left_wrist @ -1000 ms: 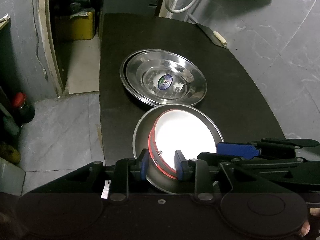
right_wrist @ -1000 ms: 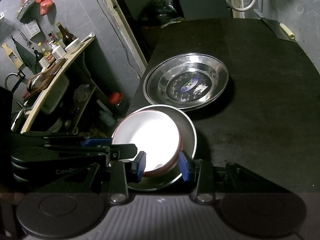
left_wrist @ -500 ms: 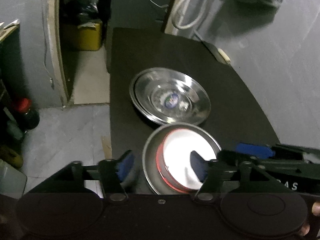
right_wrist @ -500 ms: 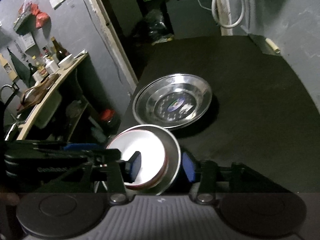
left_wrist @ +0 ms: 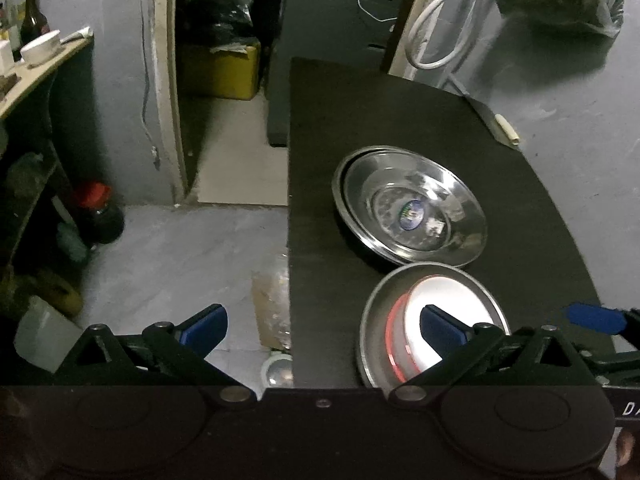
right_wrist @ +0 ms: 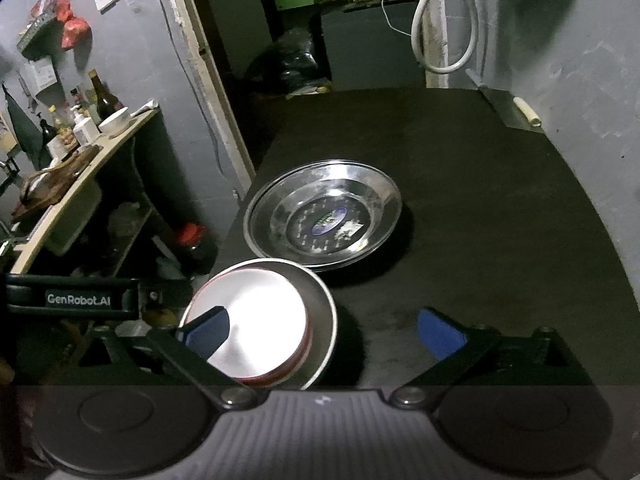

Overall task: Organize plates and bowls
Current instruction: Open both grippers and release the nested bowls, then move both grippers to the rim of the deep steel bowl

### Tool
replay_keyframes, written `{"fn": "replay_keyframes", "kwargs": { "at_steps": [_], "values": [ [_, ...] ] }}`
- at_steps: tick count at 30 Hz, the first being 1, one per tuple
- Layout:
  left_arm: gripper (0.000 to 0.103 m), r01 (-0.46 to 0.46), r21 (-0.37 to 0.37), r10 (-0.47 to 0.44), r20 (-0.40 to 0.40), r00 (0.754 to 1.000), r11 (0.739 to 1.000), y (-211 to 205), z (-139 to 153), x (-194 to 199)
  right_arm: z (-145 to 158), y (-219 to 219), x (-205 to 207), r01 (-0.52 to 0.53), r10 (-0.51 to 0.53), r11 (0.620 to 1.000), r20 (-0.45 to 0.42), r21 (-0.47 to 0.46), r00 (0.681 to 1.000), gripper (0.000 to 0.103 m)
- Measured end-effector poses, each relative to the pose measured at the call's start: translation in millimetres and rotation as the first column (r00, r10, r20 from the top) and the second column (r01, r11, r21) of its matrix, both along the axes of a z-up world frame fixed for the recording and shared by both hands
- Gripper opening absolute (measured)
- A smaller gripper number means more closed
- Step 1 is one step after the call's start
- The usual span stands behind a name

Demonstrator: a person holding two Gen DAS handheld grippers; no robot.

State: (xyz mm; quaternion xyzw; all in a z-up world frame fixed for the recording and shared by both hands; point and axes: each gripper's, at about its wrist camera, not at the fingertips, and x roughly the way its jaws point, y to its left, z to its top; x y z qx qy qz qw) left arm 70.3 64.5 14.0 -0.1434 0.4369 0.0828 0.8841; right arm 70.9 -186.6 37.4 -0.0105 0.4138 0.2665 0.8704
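A white bowl with a red rim [left_wrist: 444, 300] [right_wrist: 256, 312] sits nested inside a steel bowl [left_wrist: 378, 320] [right_wrist: 324, 316] at the near left corner of the black table. Behind it, stacked steel plates [left_wrist: 412, 208] [right_wrist: 324, 216] lie on the table. My left gripper [left_wrist: 322, 320] is open and empty, raised above the table's left edge, its right finger over the white bowl. My right gripper [right_wrist: 324, 330] is open and empty, above the bowls, its left finger over the white bowl.
The black table [left_wrist: 400, 112] [right_wrist: 480, 184] ends close at the left, with grey floor below. A red-capped bottle [left_wrist: 96, 212] stands on the floor by a shelf unit [right_wrist: 80, 184]. A knife with a pale handle [right_wrist: 520, 114] lies at the far right edge.
Both grippers opened wide, let go of the nested bowls, and pulled back and up. The bowls stay on the table.
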Motion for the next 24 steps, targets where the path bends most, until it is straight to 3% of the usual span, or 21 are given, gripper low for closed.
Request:
{"fn": "replay_keyframes", "kwargs": {
  "at_steps": [13, 24],
  "values": [
    [0.102, -0.059, 0.032, 0.06, -0.036, 0.998, 0.998, 16, -5, -10, -8, -3, 12, 0.023, -0.023, 0.999, -0.008, -0.041, 1.0, 0.103],
    [0.102, -0.042, 0.044, 0.044, -0.043, 0.998, 0.998, 11, -5, -11, -14, -5, 18, 0.036, -0.038, 0.997, -0.02, -0.069, 0.999, 0.103]
  ]
}}
